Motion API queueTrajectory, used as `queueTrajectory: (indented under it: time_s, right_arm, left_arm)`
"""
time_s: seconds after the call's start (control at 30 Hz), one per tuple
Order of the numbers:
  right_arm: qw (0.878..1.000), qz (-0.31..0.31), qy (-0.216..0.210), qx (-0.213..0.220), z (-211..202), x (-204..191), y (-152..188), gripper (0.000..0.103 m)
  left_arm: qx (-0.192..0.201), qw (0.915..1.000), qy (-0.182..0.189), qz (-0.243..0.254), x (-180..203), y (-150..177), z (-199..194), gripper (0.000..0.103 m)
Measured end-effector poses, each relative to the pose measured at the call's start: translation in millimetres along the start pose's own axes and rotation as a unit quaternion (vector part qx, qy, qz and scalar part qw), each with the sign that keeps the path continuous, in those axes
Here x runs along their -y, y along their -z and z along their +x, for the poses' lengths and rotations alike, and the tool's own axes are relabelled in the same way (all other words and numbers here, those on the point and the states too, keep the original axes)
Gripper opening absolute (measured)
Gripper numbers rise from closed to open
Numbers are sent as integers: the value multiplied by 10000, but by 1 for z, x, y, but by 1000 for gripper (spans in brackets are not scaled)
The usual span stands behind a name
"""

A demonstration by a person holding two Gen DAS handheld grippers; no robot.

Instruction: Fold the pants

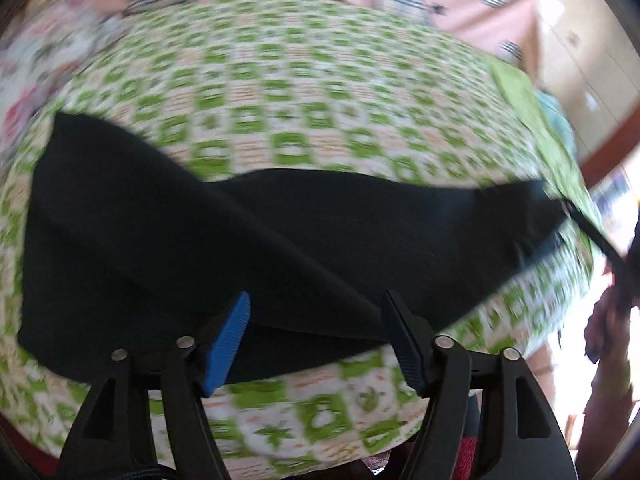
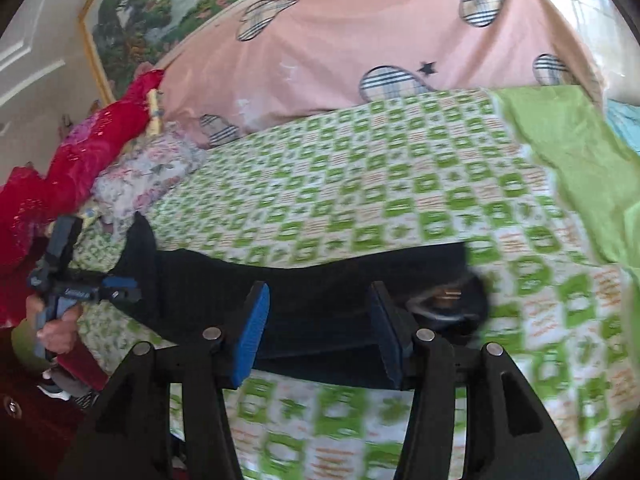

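Black pants lie folded lengthwise across the green-and-white checked bedspread. My left gripper hovers over their near edge, its blue pads wide apart and pressing on nothing. The right wrist view shows the pants stretched left to right, the waist with a metal button at the right end. My right gripper stands open just above the cloth near that waist end, gripping nothing. The left gripper, held in a hand, also appears at the far left by the pants' other end.
A pink sheet with plaid hearts rises behind the bedspread. Red cloth and a floral pillow are piled at the left. A lime-green cloth covers the right side. The person's other hand shows, blurred, at the right edge.
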State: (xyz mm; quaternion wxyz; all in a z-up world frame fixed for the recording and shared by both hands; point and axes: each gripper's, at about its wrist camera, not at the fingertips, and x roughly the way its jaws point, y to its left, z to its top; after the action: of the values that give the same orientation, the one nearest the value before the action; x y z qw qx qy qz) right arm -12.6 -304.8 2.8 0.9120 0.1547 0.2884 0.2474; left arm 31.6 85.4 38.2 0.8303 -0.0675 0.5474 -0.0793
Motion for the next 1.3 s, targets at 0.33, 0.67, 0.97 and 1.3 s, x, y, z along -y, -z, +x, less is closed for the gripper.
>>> queueTrajectory:
  time_s: [0.33,0.67,0.97,1.3]
  right_arm:
    - [9877,-582,-1204,-814,93,-101,10,53]
    - [9609,-1239,-1874,-1619,163,-180,20,53]
    - [9542,-1800,-1527,-1836,190,-206,29,7]
    - [9547,-2362,-1479,-1047,155,-226,-1,7]
  left_arm:
    - [-558,9868,-920,-1212,-68,-70,11,69]
    - [-965,9761,-1316,-1434,-97,-89,50,47]
    - [229,9819,-691,-1746,-121,-40,-4,4]
    - [1808,9564,361,-2264,-143,38,-78,4]
